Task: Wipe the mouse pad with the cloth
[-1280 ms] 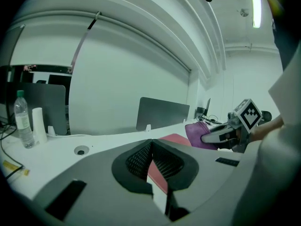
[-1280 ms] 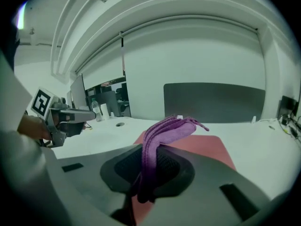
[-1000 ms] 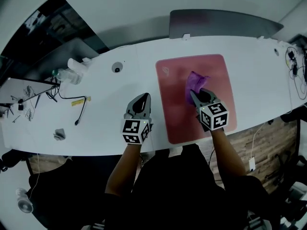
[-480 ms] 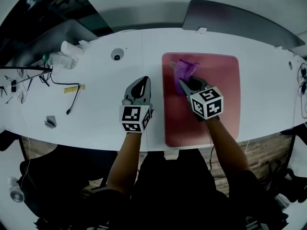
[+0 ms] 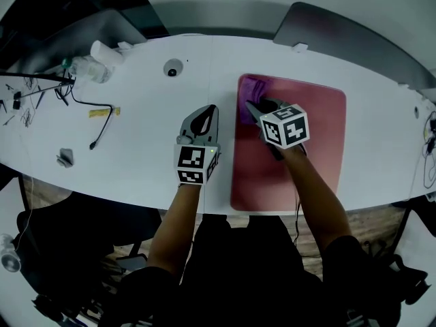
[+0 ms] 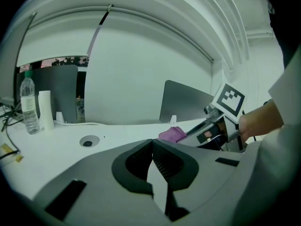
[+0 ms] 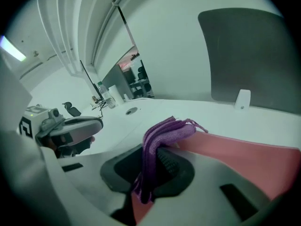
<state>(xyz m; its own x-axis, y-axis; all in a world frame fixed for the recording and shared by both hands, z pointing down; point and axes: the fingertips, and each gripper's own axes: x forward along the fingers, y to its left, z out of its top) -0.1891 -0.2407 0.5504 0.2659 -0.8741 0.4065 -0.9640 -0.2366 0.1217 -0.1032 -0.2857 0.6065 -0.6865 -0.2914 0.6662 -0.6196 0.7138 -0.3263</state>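
A pink mouse pad point(image 5: 310, 145) lies on the white table point(image 5: 136, 155), right of centre. My right gripper point(image 5: 253, 107) is shut on a purple cloth point(image 5: 249, 94) and presses it onto the pad's far left corner. From the right gripper view the cloth point(image 7: 162, 135) hangs folded between the jaws over the pink pad point(image 7: 244, 157). My left gripper point(image 5: 208, 112) rests on the bare table just left of the pad, jaws closed with nothing between them. In the left gripper view the cloth point(image 6: 172, 134) shows ahead to the right.
A round cable port point(image 5: 173, 68) sits in the table beyond the left gripper. A water bottle point(image 5: 87, 67), a white tube and black cables point(image 5: 95, 125) lie at the far left. A grey chair back point(image 5: 354, 36) stands behind the table.
My right gripper has dragged the cloth leftwards across the pad, from its middle to its far left corner. The left gripper has stayed on the table.
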